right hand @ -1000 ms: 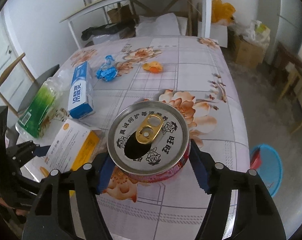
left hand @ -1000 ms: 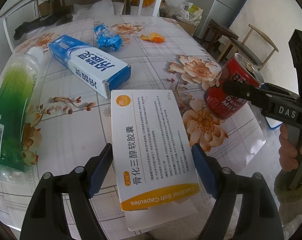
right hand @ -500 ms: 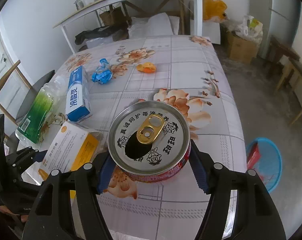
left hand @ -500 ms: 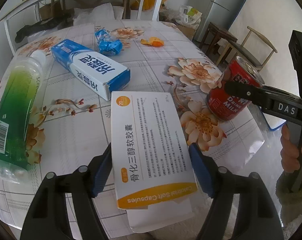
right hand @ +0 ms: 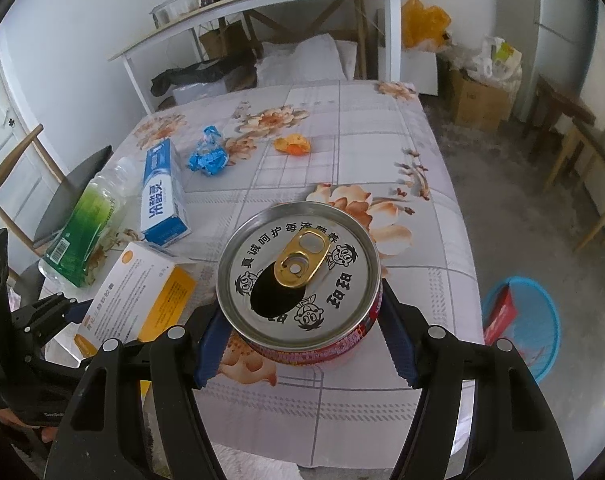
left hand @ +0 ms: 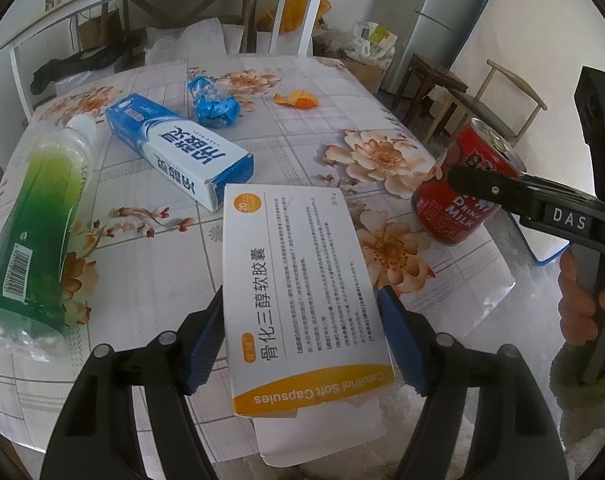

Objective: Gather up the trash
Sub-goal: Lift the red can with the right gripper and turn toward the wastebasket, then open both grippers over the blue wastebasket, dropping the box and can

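Between the blue pads of the left gripper (left hand: pixel 301 338), in the left wrist view, sits a white and orange capsule box (left hand: pixel 298 280), gripped by its two long sides with its open flap hanging off the near table edge. Beyond it on the flowered tablecloth (left hand: pixel 150 264) lie a blue and white toothpaste box (left hand: pixel 182 152), a crumpled blue wrapper (left hand: pixel 214 102) and, farther right, a scrap of orange peel (left hand: pixel 296 100). A green plastic bottle (left hand: pixel 34 232) lies on its side at the left edge. At the right, the right gripper (left hand: pixel 486 192) clasps a red drink can (left hand: pixel 458 200), tilted, with a hand (left hand: pixel 582 300) on its handle.

Seen from the right wrist, the right gripper (right hand: pixel 302 324) holds the red drink can (right hand: pixel 298 268) by its sides, pads pressed to the wall; the silver top shows a gold pull tab and an open mouth. To the left, the left gripper (right hand: pixel 58 308) clamps the capsule box (right hand: pixel 138 292) at the near left corner of the table. The green plastic bottle (right hand: pixel 86 224), toothpaste box (right hand: pixel 162 200), blue wrapper (right hand: pixel 208 156) and orange peel (right hand: pixel 294 146) lie farther off. On the floor at the right stands a blue basin (right hand: pixel 542 328) with a red packet in it.
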